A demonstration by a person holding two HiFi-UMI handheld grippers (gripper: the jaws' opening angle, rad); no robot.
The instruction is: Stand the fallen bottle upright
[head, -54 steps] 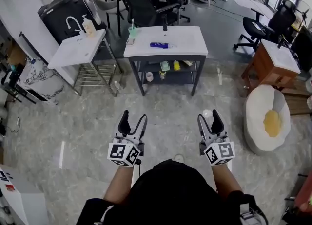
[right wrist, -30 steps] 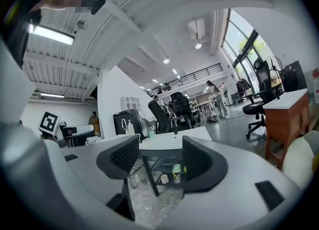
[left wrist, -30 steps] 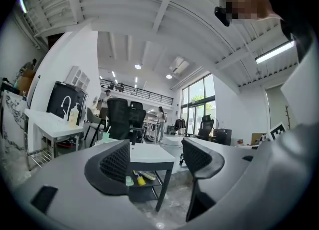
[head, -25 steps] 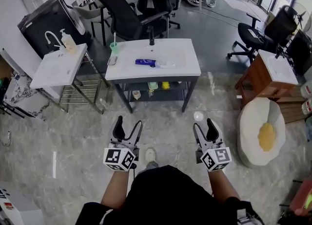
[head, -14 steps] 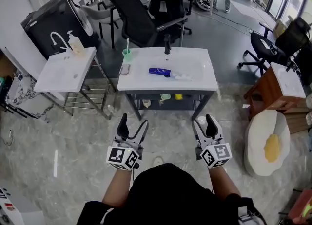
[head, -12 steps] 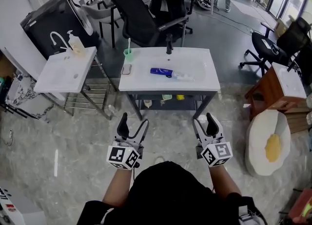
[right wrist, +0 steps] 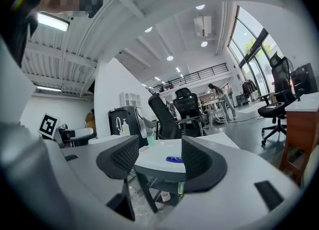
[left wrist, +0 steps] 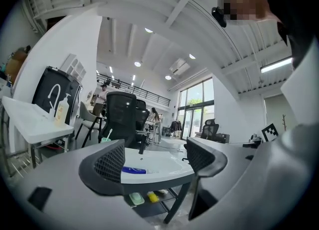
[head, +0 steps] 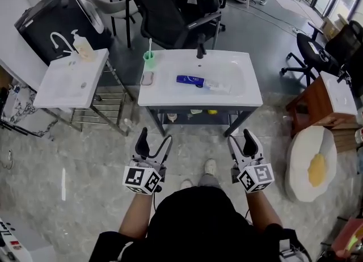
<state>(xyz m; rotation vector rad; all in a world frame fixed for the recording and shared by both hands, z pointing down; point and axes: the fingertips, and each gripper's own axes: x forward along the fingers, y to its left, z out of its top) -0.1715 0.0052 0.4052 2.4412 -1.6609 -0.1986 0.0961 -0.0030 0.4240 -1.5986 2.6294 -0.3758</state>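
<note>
The fallen bottle (head: 190, 80), blue with a clear end, lies on its side on the white sink table (head: 238, 93), to the left of the basin. Both grippers are held level over the floor, short of the table's front edge. My left gripper (head: 153, 139) is open; its jaws have just widened a little and nothing is between them. My right gripper (head: 241, 138) is open and empty too. In the left gripper view the bottle (left wrist: 133, 170) shows far ahead between the jaws of the left gripper (left wrist: 155, 157). In the right gripper view the bottle (right wrist: 174, 159) also lies beyond the right gripper (right wrist: 159, 157).
A green cup with a toothbrush (head: 148, 56), a soap dish (head: 147, 77) and a black tap (head: 200, 48) share the tabletop. Small items sit on the shelf below (head: 193, 112). A second basin stand (head: 71, 76) is left, office chairs (head: 170, 11) behind, a wooden cabinet (head: 326, 99) right.
The person has walked toward the sink table, which now sits nearer and lower in the head view. Both grippers travelled forward with it, still open and empty.
</note>
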